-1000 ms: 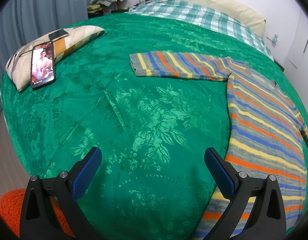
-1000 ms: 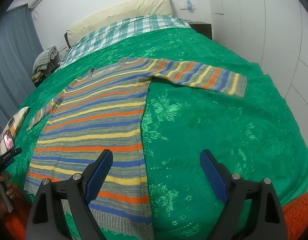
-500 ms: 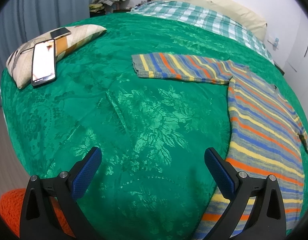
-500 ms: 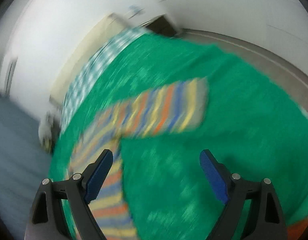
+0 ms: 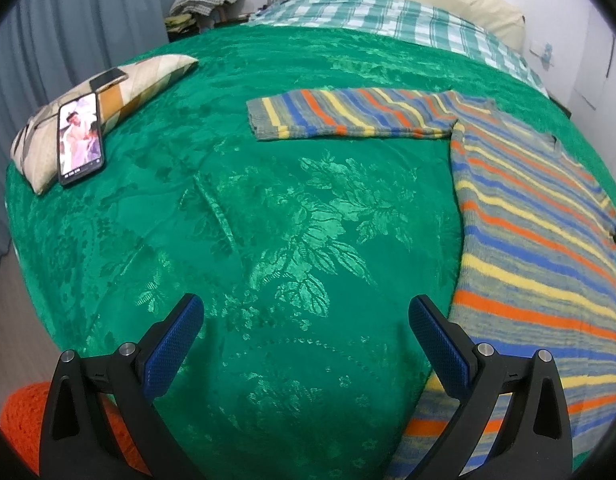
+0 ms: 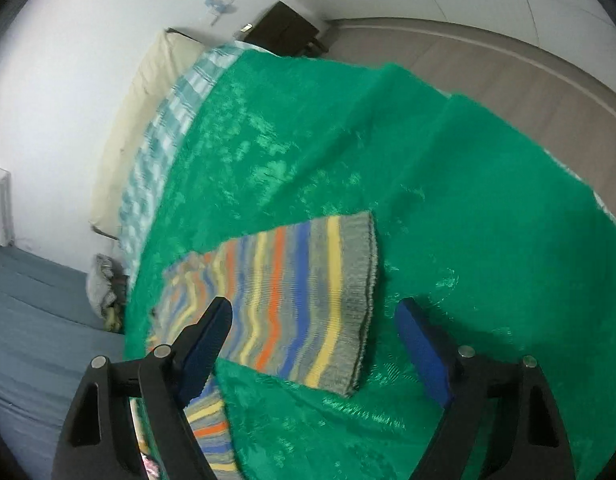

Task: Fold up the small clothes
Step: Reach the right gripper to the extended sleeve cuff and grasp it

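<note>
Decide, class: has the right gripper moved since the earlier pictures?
Yes. The right gripper has swung toward the sweater's sleeve cuff, which now lies between its closing, empty jaws; the headboard has tilted to the left of its view.

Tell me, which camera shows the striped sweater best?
The left wrist view: the sweater lies flat on the bedspread, showing one sleeve and most of the body sharply. The right wrist view catches mainly the other sleeve's cuff end, somewhat blurred, close before the right gripper.
</note>
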Demonstrator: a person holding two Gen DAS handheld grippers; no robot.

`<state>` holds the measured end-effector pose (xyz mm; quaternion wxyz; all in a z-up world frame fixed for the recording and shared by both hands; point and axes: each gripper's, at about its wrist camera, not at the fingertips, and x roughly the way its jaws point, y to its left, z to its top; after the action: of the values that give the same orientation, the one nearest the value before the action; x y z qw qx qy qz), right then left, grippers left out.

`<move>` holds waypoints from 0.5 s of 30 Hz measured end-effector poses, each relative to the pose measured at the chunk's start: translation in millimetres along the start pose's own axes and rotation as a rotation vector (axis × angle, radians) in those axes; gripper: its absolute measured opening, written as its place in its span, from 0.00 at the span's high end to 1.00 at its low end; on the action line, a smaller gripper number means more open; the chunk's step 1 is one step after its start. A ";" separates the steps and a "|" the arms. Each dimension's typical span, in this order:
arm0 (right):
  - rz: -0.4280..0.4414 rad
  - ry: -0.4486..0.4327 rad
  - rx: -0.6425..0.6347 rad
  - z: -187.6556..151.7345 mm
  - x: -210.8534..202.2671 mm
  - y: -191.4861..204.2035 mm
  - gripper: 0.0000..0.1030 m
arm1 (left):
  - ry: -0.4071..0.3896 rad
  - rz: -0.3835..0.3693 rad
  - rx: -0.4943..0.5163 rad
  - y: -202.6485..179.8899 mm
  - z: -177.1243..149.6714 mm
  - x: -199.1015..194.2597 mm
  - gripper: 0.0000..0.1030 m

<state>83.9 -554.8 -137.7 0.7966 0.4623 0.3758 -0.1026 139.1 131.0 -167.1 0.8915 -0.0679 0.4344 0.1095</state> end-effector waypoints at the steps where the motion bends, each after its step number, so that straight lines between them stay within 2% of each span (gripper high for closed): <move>1: -0.010 0.000 0.004 1.1 1.4 -2.3 0.18 | 0.003 -0.006 -0.007 1.8 0.3 0.4 0.00; 10: -0.046 0.003 -0.012 10.1 1.3 2.7 0.19 | 0.014 -0.038 -0.065 15.3 4.5 3.7 0.01; 15: -0.023 0.025 -0.012 15.5 2.0 9.8 0.19 | 0.008 -0.048 -0.074 17.3 4.2 0.0 0.01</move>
<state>98.2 -561.7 -128.1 0.7936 0.4542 0.3914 -0.1035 137.8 148.7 -165.0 0.8890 -0.1116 0.4318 0.1037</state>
